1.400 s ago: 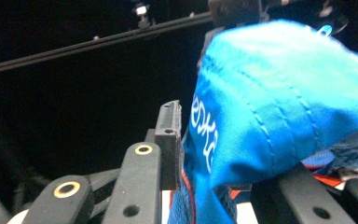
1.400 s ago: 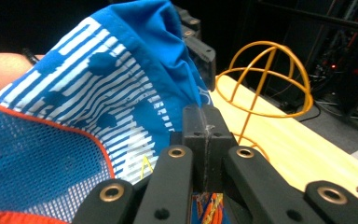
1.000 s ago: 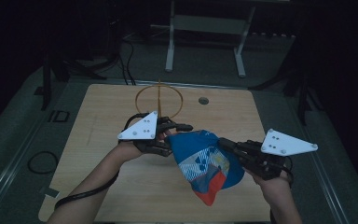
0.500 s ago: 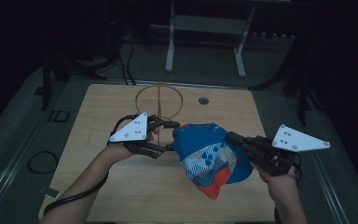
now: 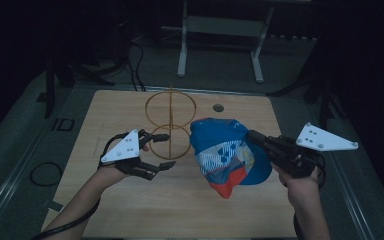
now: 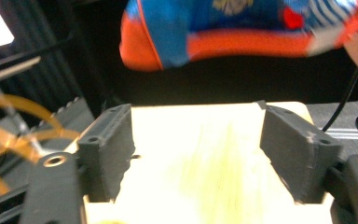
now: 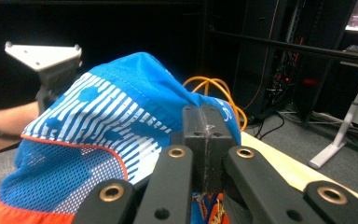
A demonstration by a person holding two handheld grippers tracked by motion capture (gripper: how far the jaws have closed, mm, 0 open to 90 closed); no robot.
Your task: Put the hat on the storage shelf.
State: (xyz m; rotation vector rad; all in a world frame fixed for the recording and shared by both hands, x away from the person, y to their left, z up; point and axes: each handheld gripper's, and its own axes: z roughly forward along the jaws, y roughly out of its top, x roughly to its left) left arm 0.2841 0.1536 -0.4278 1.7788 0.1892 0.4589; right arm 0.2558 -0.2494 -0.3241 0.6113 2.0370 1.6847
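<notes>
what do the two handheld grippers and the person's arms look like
Both the left gripper and right gripper are black, with blocky dark grey jaws on brass-riveted links. Each carries a pale grey three-cornered plate with small holes and trails a black cable. The forearms are bare, no sleeves.

My right gripper holds the blue cap up over the wooden table, while my left gripper, jaws just opened and empty, sits beside the wire stand.

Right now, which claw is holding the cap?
The right claw, shut on the blue cap. The left claw, its jaws just opened, stands apart, empty.
</notes>
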